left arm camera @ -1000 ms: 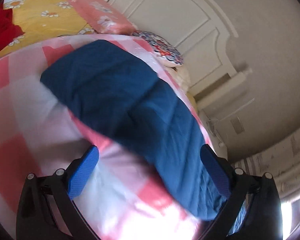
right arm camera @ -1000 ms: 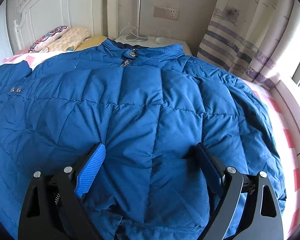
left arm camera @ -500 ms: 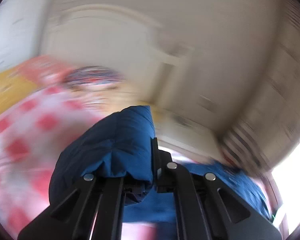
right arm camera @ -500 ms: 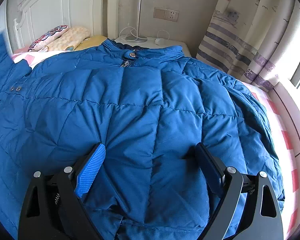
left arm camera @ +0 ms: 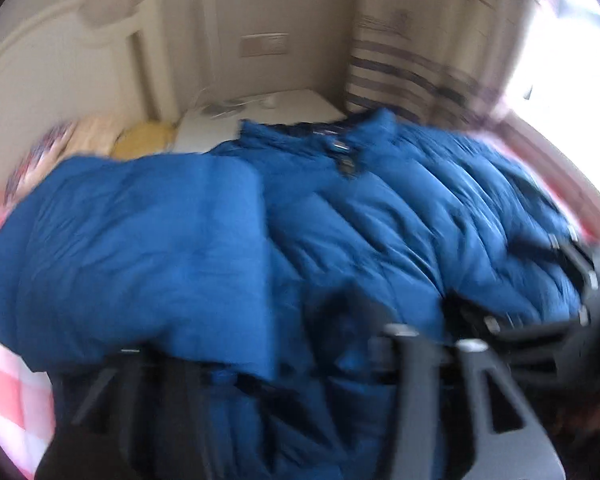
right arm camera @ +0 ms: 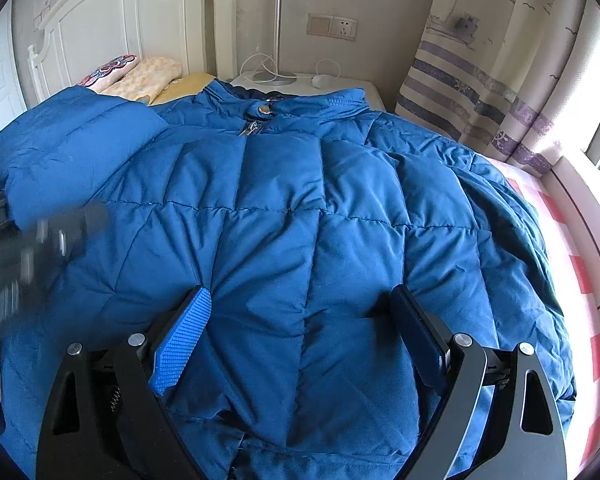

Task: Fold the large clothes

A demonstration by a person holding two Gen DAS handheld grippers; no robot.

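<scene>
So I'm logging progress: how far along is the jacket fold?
Early. Done: the blue jacket lies flat, collar up. In hand: the left hand-held gripper brings one sleeve across the chest. Left: the other sleeve and body folds; the right hand-held gripper hovers open.

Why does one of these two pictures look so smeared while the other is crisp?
Left wrist view: motion blur smears the jacket, and window glare whitens the upper right. Right wrist view: sharp stitching on the jacket, only the left gripper blurred; fisheye bends the room's edges.

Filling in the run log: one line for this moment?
left tool: sleeve over jacket front, grip blurred | right tool: open over hem
</scene>
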